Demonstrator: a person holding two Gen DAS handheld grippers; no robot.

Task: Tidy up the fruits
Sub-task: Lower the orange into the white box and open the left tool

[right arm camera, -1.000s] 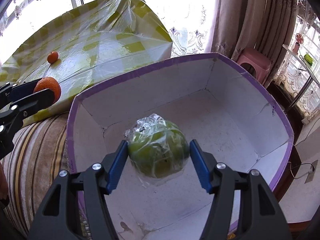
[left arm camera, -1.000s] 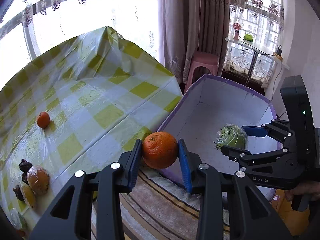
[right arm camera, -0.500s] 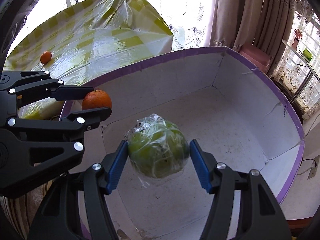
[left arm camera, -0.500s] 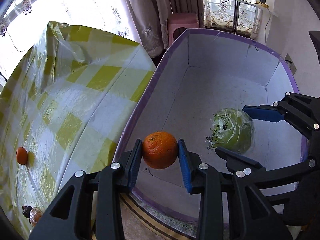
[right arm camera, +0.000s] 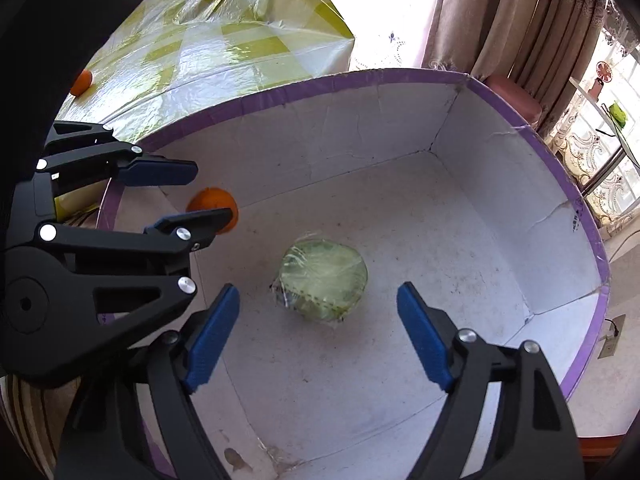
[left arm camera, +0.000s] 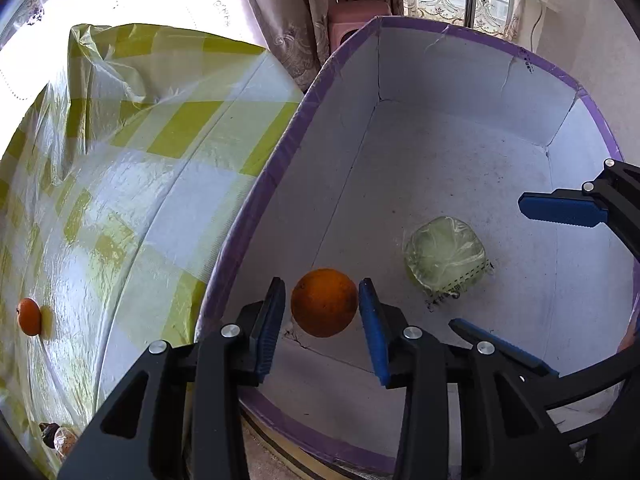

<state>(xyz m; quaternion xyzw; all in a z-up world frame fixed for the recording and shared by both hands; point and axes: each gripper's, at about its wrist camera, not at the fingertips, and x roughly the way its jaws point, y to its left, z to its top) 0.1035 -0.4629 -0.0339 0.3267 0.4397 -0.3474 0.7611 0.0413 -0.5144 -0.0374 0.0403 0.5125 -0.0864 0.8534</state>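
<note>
The left gripper (left arm camera: 323, 322) reaches over the near wall of the white cardboard box (left arm camera: 460, 128) with the orange (left arm camera: 324, 308) between its jaws; the jaws are opening, a thin gap shows beside each blue pad, and whether the pads bear on the fruit cannot be told. This position, judged from the task, suits a release into the box. The right gripper (right arm camera: 318, 334) stands with its jaws wide apart and opening, empty; the wrapped green fruit (right arm camera: 323, 286) lies on the box floor ahead of and between them, clear of both pads. The orange is round with dimpled peel. The green fruit is squat, sealed in glossy clear film. The box has matte, scuffed walls and purple-taped rims. To the left of the left jaws, a small orange (left arm camera: 29, 317) rests on the bench (left arm camera: 132, 184), covered in crinkled yellow-check plastic.
</note>
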